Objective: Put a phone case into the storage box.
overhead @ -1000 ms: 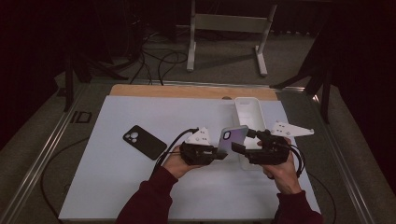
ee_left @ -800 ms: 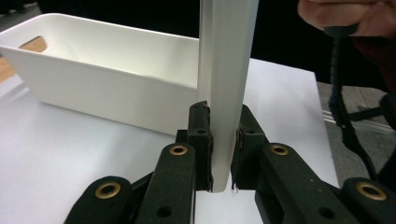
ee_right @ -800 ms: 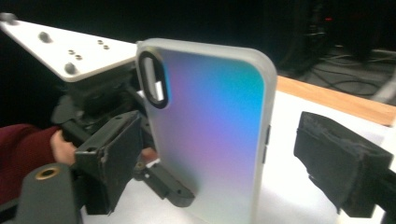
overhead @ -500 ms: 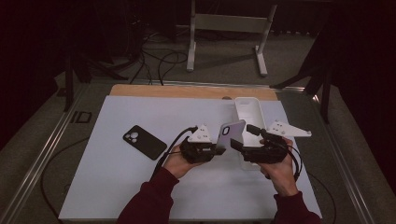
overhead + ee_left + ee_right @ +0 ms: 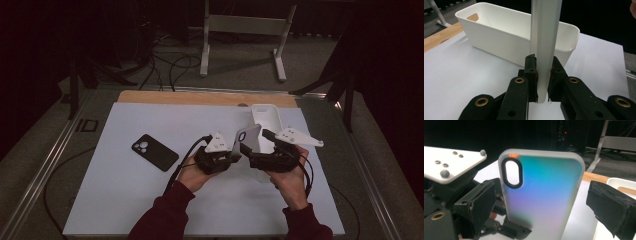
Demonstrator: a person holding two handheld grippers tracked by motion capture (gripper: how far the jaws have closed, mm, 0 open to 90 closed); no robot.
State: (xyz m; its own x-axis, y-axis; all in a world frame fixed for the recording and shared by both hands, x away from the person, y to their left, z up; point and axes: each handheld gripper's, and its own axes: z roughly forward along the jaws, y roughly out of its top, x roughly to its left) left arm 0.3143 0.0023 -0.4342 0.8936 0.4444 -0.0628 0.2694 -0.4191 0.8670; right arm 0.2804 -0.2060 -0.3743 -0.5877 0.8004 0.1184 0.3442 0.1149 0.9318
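— So how are the hands sitting?
— Both are resting low, facing each other. The left gripper (image 5: 231,156) is pinching the phone case (image 5: 246,140) by its bottom edge.
— And the case?
— It's standing upright between them, long axis vertical, camera hole on top. The right gripper (image 5: 246,152) is gaping wide around it, bin (image 5: 506,37) just beyond.

High view overhead, facing forward across the table (image 5: 125,200); both gripper views close, sharing the phone case (image 5: 544,195).
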